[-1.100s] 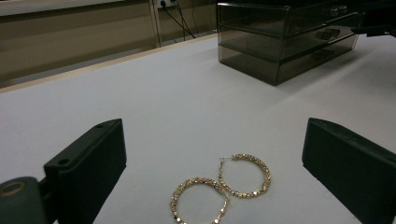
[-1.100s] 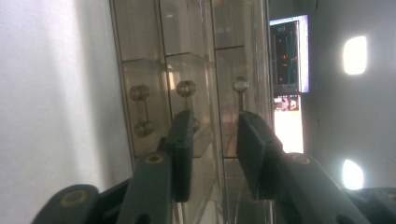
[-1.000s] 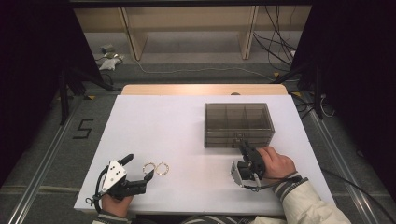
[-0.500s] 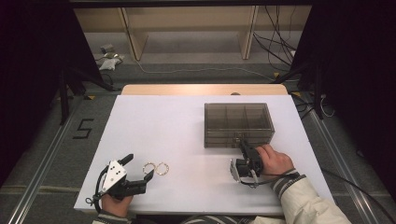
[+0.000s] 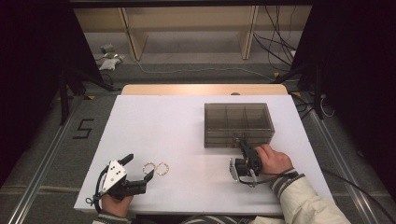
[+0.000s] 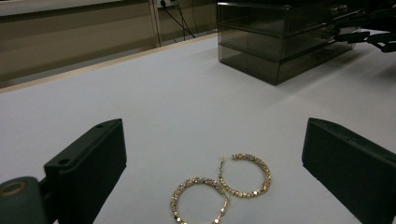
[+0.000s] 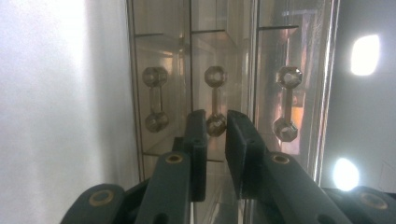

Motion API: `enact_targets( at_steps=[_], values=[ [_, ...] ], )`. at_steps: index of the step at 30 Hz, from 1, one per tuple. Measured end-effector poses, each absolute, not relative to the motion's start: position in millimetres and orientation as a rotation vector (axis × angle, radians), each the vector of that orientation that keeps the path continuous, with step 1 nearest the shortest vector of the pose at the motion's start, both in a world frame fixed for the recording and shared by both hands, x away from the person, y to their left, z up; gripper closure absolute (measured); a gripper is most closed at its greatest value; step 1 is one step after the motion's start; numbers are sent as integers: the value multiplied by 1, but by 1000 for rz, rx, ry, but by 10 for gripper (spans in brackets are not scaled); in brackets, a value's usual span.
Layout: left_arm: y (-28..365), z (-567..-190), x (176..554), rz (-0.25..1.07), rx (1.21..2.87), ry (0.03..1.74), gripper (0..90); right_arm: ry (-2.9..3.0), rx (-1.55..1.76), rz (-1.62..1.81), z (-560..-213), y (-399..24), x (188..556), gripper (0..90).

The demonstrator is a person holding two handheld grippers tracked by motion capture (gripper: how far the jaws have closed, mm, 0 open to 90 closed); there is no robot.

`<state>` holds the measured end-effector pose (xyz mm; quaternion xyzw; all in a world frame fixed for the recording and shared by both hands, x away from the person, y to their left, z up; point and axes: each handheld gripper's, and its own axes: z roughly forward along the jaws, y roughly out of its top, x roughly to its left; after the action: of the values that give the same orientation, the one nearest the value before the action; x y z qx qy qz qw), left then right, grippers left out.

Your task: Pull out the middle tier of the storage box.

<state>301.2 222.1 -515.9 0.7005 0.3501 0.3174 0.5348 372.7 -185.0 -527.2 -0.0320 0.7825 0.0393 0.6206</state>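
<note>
Gold studded hoop earrings (image 6: 219, 192), smoky grey-brown box (image 5: 238, 123), white table (image 5: 163, 126), seemingly striped sleeve cuff (image 5: 280, 181)

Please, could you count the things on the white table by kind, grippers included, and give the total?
Gold hoop earrings: 2
Smoky clear drawer box: 1
Grippers, left gripper and right gripper: 2
Total: 5

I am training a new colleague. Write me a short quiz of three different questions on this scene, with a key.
1. True or false: the two gold hoop earrings lie inside the smoky transparent drawer box.
2. Which gripper has its jaws wide apart? A. left gripper B. right gripper
3. Fill in: the right gripper's jaws close around a drawer ____.

Key: 1 false; 2 A; 3 handle.
</note>
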Motion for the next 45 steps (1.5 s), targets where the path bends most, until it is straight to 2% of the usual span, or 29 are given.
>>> enact_targets(
  at_steps=[20, 21, 22, 24, 28, 31, 35, 42, 45],
  values=[
    [222, -516, 301, 756, 1669, 833, 60, 1801, -81, 93, -526, -184, 371, 797],
    [222, -516, 301, 756, 1670, 833, 60, 1806, -83, 89, -526, -184, 369, 803],
    [222, -516, 301, 755, 1669, 833, 60, 1806, -83, 98, -525, -184, 367, 877],
    [222, -516, 301, 755, 1669, 833, 60, 1796, -79, 97, -524, -184, 365, 892],
    [221, -516, 301, 755, 1670, 832, 60, 1809, -50, 126, -514, -185, 359, 877],
    [221, -516, 301, 756, 1670, 832, 60, 1810, -73, 121, -517, -185, 359, 808],
    [221, -516, 301, 755, 1671, 833, 60, 1815, -78, 98, -521, -183, 362, 769],
    [222, -516, 301, 753, 1669, 835, 60, 1818, -69, 53, -525, -182, 369, 764],
    [222, -516, 301, 752, 1668, 836, 60, 1809, -54, 45, -527, -181, 372, 788]
  ],
)
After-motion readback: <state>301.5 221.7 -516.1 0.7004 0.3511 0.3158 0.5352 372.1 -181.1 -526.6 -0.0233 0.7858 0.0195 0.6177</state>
